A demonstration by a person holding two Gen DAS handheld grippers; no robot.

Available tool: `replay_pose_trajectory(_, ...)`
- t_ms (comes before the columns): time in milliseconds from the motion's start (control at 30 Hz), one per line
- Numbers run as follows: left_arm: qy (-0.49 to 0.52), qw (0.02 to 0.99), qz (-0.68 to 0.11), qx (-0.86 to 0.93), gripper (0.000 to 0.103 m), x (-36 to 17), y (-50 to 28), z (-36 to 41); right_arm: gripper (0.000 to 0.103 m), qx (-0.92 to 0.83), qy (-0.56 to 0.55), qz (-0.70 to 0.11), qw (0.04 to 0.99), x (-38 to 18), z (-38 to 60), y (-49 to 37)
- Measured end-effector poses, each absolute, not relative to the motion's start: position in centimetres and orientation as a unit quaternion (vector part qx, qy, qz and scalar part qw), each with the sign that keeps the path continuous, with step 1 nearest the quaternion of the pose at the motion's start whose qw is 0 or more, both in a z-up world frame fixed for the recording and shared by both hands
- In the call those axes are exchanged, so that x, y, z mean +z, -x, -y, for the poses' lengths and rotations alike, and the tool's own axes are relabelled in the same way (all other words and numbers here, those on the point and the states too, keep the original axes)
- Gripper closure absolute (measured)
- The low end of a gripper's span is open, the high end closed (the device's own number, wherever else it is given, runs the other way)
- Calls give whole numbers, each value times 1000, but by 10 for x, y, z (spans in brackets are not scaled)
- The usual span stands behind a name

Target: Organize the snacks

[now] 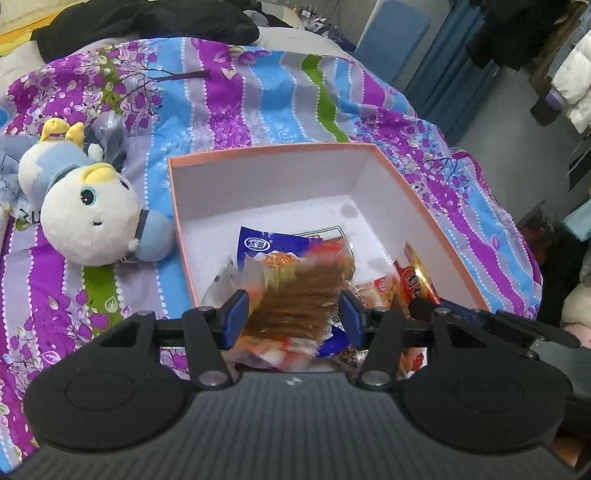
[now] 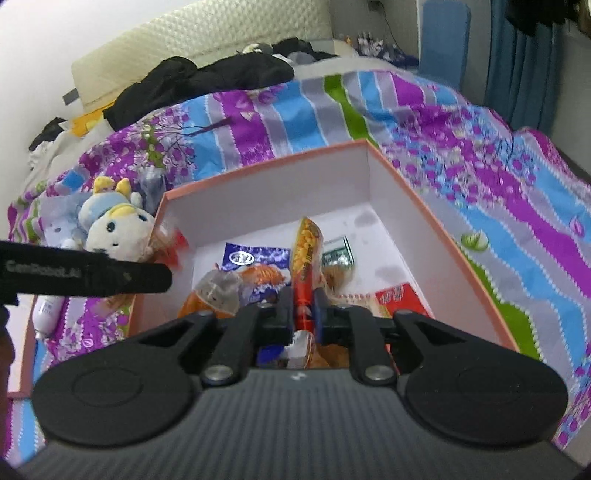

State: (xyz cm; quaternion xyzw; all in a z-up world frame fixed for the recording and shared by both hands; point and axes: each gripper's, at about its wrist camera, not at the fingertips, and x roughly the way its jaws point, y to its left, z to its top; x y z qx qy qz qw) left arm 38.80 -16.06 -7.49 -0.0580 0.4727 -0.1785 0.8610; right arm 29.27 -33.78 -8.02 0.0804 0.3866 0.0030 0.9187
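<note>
A pink-edged cardboard box with white inside lies open on the flowered bedspread. My left gripper hangs over its near end, shut on a clear packet of brown snacks, which is blurred. My right gripper is shut on a narrow orange-red snack packet that stands upright between the pads above the box. On the box floor lie a blue packet, a red packet and several others.
A white and blue plush toy lies just left of the box. The left gripper's black body crosses the right wrist view at left, with a small bottle below it. Black clothes are heaped at the bed's far end.
</note>
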Motion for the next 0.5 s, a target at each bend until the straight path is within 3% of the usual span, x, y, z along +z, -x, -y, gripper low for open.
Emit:
replay_pose_trajectory(33, 58, 862, -471, -181, 40, -74, -387, 160, 82, 3, -83, -387, 918, -80, 338, -292)
replay_pose_trajectory(100, 52, 866, -464, -179, 31, -68, -384, 159, 66, 0, -85, -379, 921, -75, 340, -290)
replay_pose_trajectory(167, 49, 873, -452, -178, 30, -58, -379, 155, 55, -6, -88, -372, 924, -68, 341, -287)
replay_pose_trajectory(500, 46, 903, -385, -188, 30, 19, -326, 135, 56, 2, -93, -309, 947, -1, 341, -253)
